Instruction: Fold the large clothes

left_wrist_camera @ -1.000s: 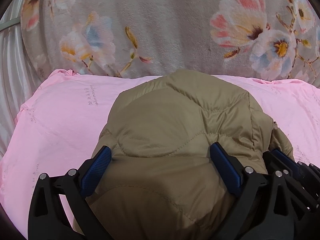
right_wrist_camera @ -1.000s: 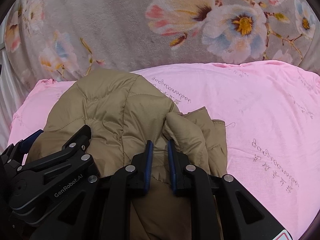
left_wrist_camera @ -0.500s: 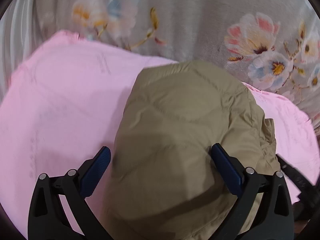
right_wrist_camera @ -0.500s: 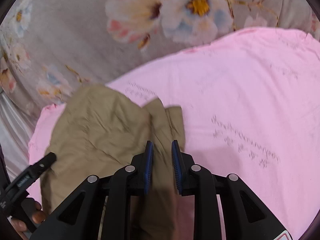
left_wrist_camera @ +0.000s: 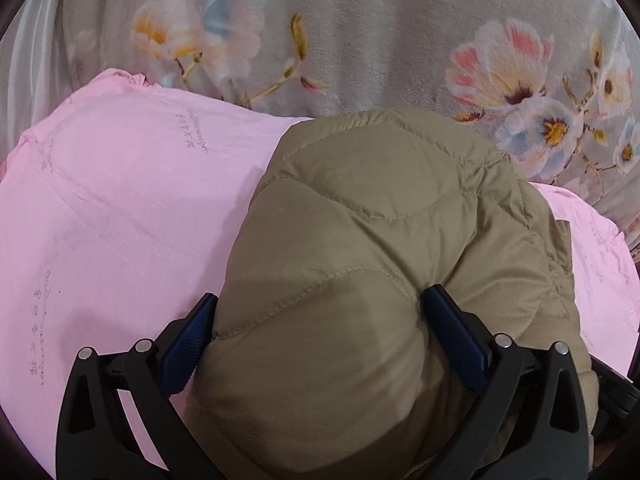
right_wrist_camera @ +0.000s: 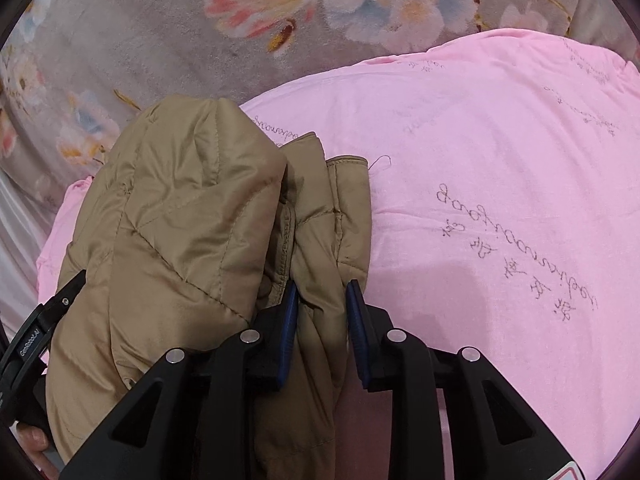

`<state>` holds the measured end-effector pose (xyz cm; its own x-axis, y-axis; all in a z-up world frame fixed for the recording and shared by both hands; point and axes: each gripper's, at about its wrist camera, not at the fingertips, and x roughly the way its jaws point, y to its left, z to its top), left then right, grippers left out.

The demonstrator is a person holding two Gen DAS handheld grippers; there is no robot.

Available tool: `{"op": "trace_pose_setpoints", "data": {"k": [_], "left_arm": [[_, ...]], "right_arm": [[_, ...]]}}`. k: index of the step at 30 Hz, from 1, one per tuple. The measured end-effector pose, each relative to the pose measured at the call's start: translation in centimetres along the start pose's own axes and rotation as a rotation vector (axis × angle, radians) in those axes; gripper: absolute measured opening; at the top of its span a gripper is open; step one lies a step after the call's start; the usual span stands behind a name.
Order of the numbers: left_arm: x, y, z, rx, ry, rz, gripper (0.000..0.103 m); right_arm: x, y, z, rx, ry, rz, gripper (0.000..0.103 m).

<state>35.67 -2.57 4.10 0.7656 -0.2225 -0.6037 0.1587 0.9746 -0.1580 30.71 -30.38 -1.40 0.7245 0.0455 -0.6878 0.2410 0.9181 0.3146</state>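
A tan quilted puffer jacket [left_wrist_camera: 380,248] lies bunched and folded on a pink sheet [left_wrist_camera: 120,220]. My left gripper [left_wrist_camera: 320,320] has its jaws wide apart, with a thick fold of the jacket bulging between them. In the right wrist view the jacket [right_wrist_camera: 180,232] is at the left. My right gripper [right_wrist_camera: 322,300] is shut on a narrow folded edge of it, near the cuff [right_wrist_camera: 346,168]. The left gripper's black body [right_wrist_camera: 36,328] shows at the left edge there.
The pink sheet [right_wrist_camera: 500,200] spreads wide to the right of the jacket. Behind it lies a grey floral blanket [left_wrist_camera: 380,40], also in the right wrist view [right_wrist_camera: 200,40]. White fabric [left_wrist_camera: 24,80] runs along the far left.
Both grippers have shifted with the jacket; it now sits further right in the left view. The right gripper's jaws have spread slightly around a thicker fold. The left jaws stay wide.
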Motion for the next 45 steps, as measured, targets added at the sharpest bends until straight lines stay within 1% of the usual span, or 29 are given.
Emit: {"op": "trace_pose_setpoints", "data": {"k": [4,5,6,8,9,11,13,14,17,19,21,23,25,28,30,32,34,37,39,42,44,45], "left_arm": [[-0.2,-0.3,0.1,0.017,-0.014,0.028,0.098],[-0.5,-0.5,0.2,0.023,-0.017,0.042,0.098],[-0.8,-0.7,0.2,0.032,-0.017,0.059,0.098],[-2.0,-1.1,0.3,0.057,-0.007,0.096,0.098],[-2.6,-1.2,0.3,0.068,-0.005,0.110,0.098],[-3.7,-1.5,0.3,0.095,-0.003,0.139,0.098],[-4.4,-1.9,0.3,0.111,0.008,0.163,0.098],[-4.5,-2.1,0.2,0.112,0.012,0.170,0.098],[-4.9,-2.5,0.0,0.127,0.011,0.200,0.098],[-5.3,-2.7,-0.2,0.145,0.011,0.216,0.098],[-5.9,-3.0,-0.4,0.169,0.010,0.230,0.098],[-6.8,-3.4,-0.7,0.199,-0.002,0.251,0.098],[-7.8,-3.8,-1.3,0.221,-0.012,0.258,0.098],[-9.3,-4.2,-2.5,0.219,-0.010,0.244,0.098],[-10.3,-4.3,-3.4,0.215,-0.011,0.239,0.098],[-11.2,-4.3,-4.4,0.212,-0.015,0.245,0.098],[-12.3,-4.2,-5.3,0.198,-0.014,0.239,0.098],[-13.5,-3.9,-6.9,0.165,-0.002,0.219,0.098],[-14.1,-3.8,-8.1,0.154,0.005,0.211,0.098],[-15.4,-3.8,-10.4,0.149,0.008,0.208,0.098],[-16.1,-3.8,-11.9,0.154,0.019,0.210,0.098],[-16.3,-3.8,-12.6,0.159,0.026,0.212,0.098]], "right_arm": [[-0.2,-0.1,0.1,0.002,-0.002,-0.010,0.026],[-0.6,-0.1,0.2,0.001,-0.014,-0.020,0.026],[-1.3,0.1,0.3,-0.009,-0.035,-0.049,0.026],[-4.3,1.5,0.0,-0.061,-0.135,-0.122,0.026],[-5.6,2.2,-0.2,-0.081,-0.171,-0.124,0.026],[-7.7,3.8,-0.7,-0.136,-0.200,-0.093,0.026],[-8.2,5.5,-1.4,-0.206,-0.196,-0.083,0.026],[-7.8,6.6,-2.0,-0.256,-0.179,-0.090,0.026],[-5.7,7.7,-3.2,-0.330,-0.150,-0.160,0.026],[-5.6,7.4,-3.3,-0.316,-0.140,-0.163,0.026],[-6.9,7.0,-3.3,-0.282,-0.144,-0.140,0.026],[-8.2,7.0,-3.7,-0.282,-0.165,-0.134,0.027],[-9.3,7.1,-4.3,-0.288,-0.177,-0.135,0.029],[-10.7,7.0,-5.8,-0.296,-0.180,-0.139,0.036],[-11.5,6.9,-7.0,-0.301,-0.190,-0.151,0.048],[-12.4,6.6,-8.2,-0.298,-0.198,-0.159,0.056],[-13.0,6.2,-9.1,-0.288,-0.189,-0.157,0.059],[-14.1,5.7,-10.7,-0.280,-0.176,-0.162,0.066],[-14.8,5.4,-11.7,-0.284,-0.172,-0.168,0.075],[-16.0,5.1,-13.5,-0.298,-0.177,-0.191,0.083],[-16.6,4.8,-14.7,-0.303,-0.177,-0.199,0.086],[-16.9,4.6,-15.3,-0.302,-0.171,-0.200,0.086]]}}
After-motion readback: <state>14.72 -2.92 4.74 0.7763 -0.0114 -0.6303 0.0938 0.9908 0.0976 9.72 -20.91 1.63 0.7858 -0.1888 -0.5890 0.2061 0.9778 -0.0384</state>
